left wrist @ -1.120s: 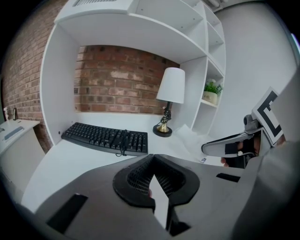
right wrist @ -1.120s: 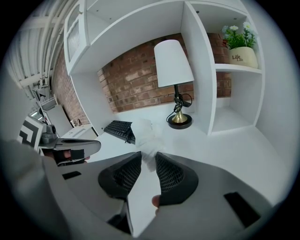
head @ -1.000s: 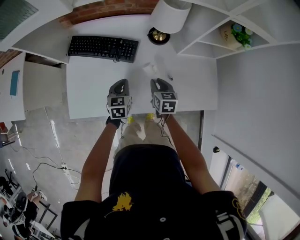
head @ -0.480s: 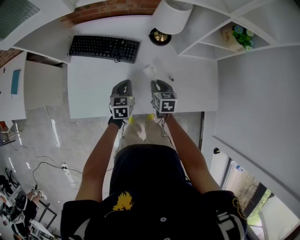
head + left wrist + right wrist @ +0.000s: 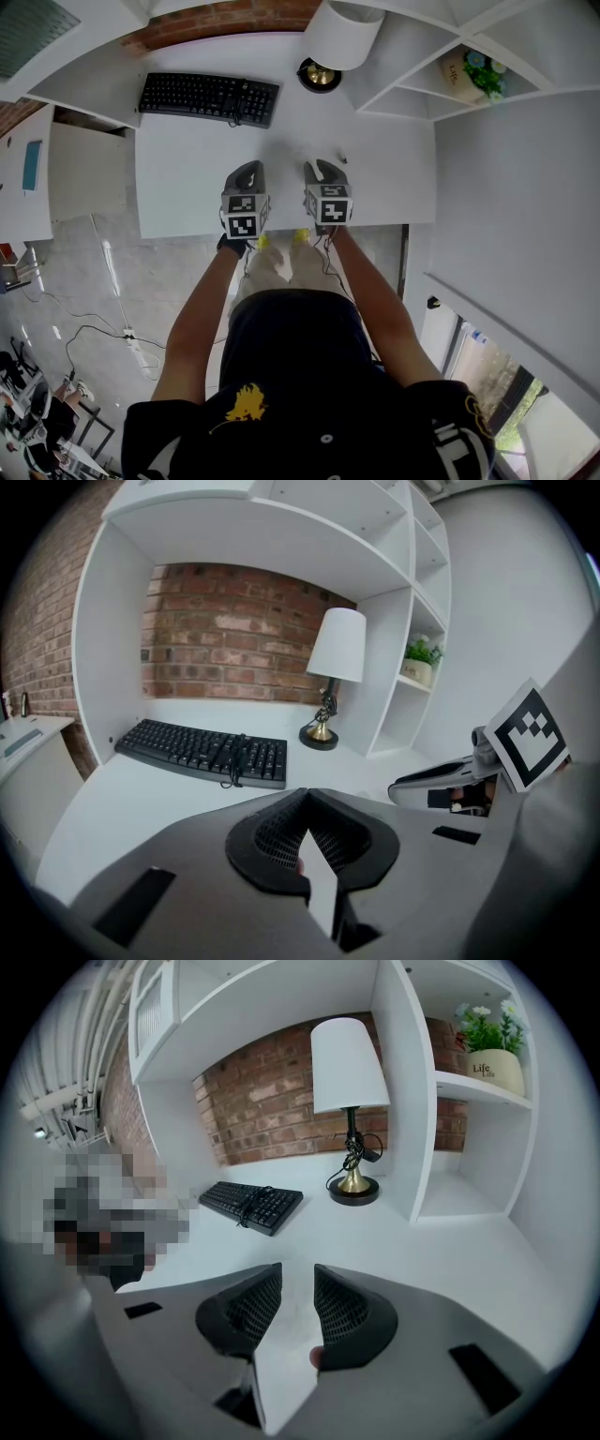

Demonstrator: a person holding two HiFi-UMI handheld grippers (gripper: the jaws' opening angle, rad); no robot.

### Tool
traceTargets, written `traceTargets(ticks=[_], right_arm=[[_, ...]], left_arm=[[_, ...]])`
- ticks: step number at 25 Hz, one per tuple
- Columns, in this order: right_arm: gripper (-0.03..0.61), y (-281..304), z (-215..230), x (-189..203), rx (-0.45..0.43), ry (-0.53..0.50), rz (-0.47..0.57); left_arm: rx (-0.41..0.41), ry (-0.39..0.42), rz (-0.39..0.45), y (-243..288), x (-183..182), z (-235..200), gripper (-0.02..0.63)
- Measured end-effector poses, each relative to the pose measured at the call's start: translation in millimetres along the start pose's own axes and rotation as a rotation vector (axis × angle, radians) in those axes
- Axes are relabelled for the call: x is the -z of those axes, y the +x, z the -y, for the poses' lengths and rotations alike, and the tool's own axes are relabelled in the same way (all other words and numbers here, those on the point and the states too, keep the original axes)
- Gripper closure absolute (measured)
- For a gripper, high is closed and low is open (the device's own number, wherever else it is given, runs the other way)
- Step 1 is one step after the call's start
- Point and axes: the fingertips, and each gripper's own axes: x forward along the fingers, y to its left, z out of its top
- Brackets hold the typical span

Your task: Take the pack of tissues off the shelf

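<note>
Hardly anything moved: left tongs closed empty, right tongs slightly parted on nothing, keyboard and lamp standing beyond.

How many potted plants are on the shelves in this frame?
1. The potted plant stands on a shelf in the right-hand compartment, to the right of the lamp. Not every shelf is in full view, so another may be hidden.

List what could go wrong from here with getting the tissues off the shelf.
1. The lamp stands right beside the shelf; a reach by the right gripper could tip it.
2. The plant pot stands on that open shelf and might get knocked off.
3. No tissue pack shows in any view, so the gripper could end up searching blindly.
</note>
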Motion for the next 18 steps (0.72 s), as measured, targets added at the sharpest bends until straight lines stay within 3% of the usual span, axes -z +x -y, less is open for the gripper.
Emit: traceTargets(ticks=[9, 18], right_arm=[[0.517, -19.2, 6.7, -13.8, 0.021, -0.001, 0.046], [0.574, -55.9, 15.7, -73.3, 0.039, 0.003, 0.182]], left_arm=[[0.003, 0.005, 0.018, -11.7, -9.4, -1.8, 0.595], [-0.021, -0.008, 0.111, -32.5, -56.7, -3.3, 0.595]])
